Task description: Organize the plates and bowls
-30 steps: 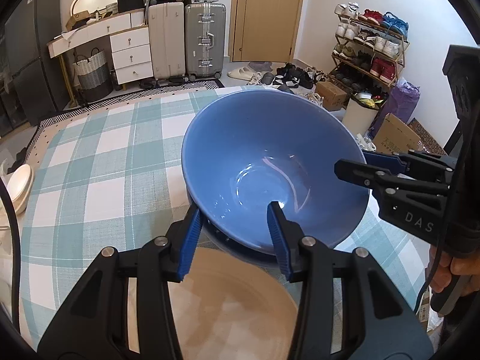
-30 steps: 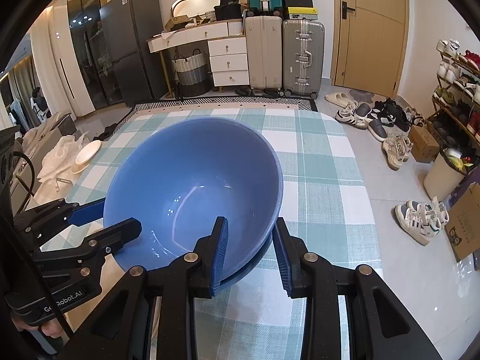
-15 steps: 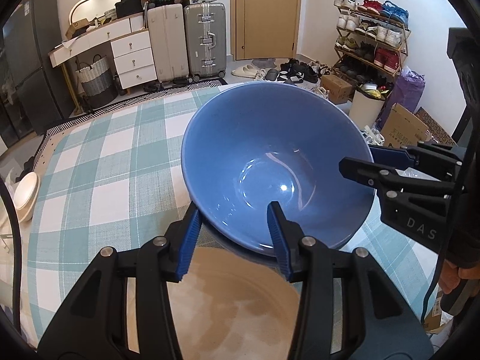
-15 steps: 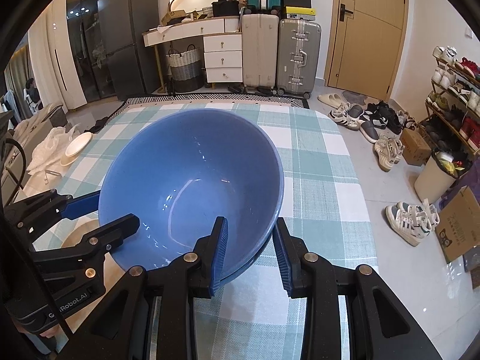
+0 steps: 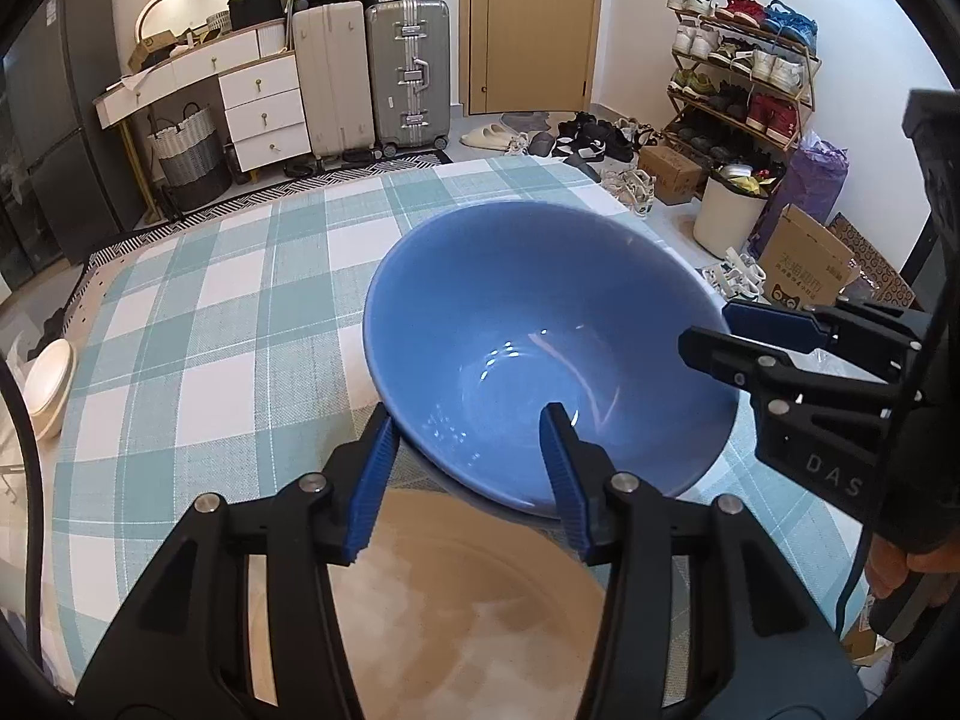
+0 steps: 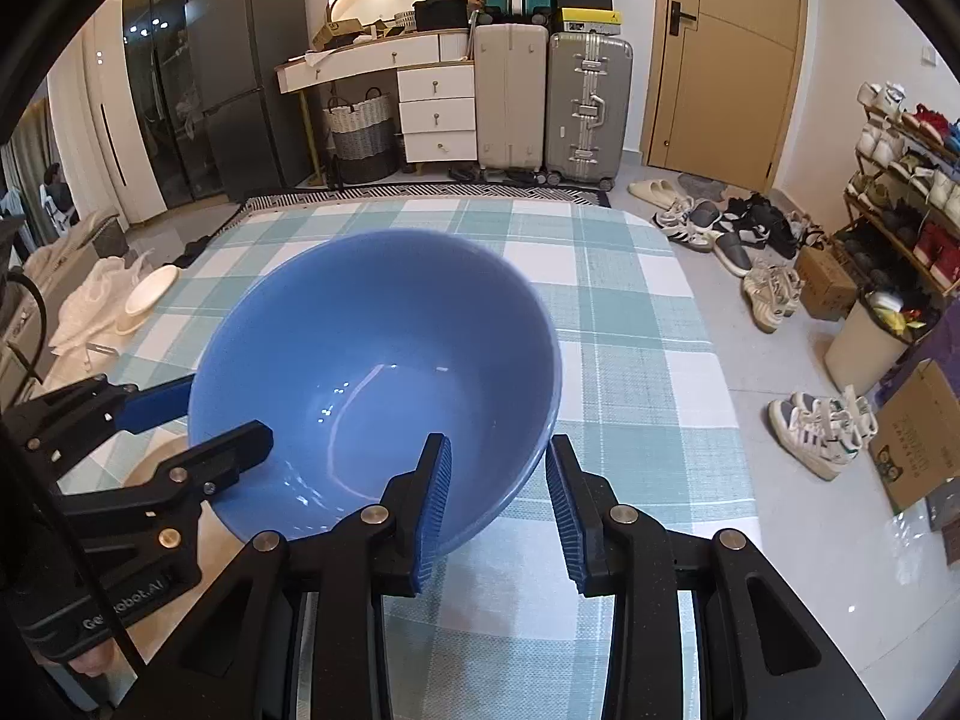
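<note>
Both claws straddle the rim of the blue bowl (image 5: 540,348) from opposite sides, the left gripper (image 5: 468,474) and right gripper (image 6: 498,504) each spread wide, seemingly steadying it above the beige plate (image 5: 474,612) for stacking.

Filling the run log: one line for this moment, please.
stage: blue bowl tilted near beige plate | left gripper: straddles rim | right gripper: straddles rim | clamp: unclear
</note>
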### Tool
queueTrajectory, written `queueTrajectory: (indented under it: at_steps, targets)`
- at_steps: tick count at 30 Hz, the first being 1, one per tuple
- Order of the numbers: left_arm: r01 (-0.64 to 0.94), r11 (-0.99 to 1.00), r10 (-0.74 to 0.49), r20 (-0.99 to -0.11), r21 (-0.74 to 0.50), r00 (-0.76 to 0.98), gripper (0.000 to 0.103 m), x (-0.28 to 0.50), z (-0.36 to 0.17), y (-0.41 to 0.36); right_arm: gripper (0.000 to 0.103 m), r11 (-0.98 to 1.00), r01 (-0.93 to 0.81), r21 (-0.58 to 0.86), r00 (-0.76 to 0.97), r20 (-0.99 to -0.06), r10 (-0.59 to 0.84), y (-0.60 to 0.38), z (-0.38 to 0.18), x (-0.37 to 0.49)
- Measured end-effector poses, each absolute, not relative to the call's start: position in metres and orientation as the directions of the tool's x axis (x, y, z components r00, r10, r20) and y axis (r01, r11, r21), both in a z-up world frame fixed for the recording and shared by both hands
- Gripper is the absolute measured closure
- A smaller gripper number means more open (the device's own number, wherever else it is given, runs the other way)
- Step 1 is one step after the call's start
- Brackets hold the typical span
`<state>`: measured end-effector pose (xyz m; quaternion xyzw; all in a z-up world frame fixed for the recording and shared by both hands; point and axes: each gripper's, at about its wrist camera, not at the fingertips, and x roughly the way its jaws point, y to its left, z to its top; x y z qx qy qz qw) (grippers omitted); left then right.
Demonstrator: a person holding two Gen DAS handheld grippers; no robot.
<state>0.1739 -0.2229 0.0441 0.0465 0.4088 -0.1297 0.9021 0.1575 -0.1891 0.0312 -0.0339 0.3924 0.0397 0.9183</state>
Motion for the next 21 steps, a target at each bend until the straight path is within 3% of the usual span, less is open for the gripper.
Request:
queueTrajectory:
  at_steps: [6, 7, 9, 12, 13, 16, 18, 21]
  targets:
    - [0.281, 0.957, -0.236, -0.761, -0.073, 0.605, 0.044, 0.179, 0.041, -0.214, 0.055, 0.992, -0.118, -0.034, 0.693, -0.719, 0.058, -0.189, 0.033, 0.155]
    - [0.280, 0.957, -0.235, -0.760, -0.072, 0.606, 0.043, 0.179, 0.042, -0.213, 0.050, 0.993, -0.116, -0.031, 0.695, -0.717, 0.059, -0.190, 0.034, 0.154]
    - [0.279, 0.958, -0.232, -0.754, -0.068, 0.615, 0.028, 0.178, 0.043, -0.211, 0.041, 0.993, -0.117, -0.025, 0.693, -0.718, 0.063, -0.192, 0.035, 0.154]
    - [0.287, 0.955, -0.247, -0.748, -0.079, 0.616, 0.026, 0.181, 0.047, -0.206, 0.028, 0.994, -0.113, -0.008, 0.693, -0.717, 0.073, -0.196, 0.037, 0.155]
    - [0.289, 0.953, -0.252, -0.752, -0.085, 0.609, 0.025, 0.183, 0.049, -0.204, 0.019, 0.994, -0.109, -0.001, 0.696, -0.714, 0.076, -0.197, 0.038, 0.155]
    - [0.291, 0.949, -0.278, -0.749, -0.118, 0.602, 0.020, 0.191, 0.053, -0.195, 0.014, 0.992, -0.121, 0.044, 0.695, -0.709, 0.117, -0.202, 0.041, 0.154]
    - [0.285, 0.949, -0.287, -0.741, -0.134, 0.607, 0.005, 0.194, 0.056, -0.188, 0.008, 0.991, -0.123, 0.055, 0.696, -0.707, 0.125, -0.205, 0.042, 0.155]
    - [0.271, 0.951, -0.291, -0.729, -0.149, 0.619, 0.002, 0.196, 0.061, -0.180, 0.002, 0.992, -0.114, 0.055, 0.704, -0.700, 0.120, -0.208, 0.044, 0.155]
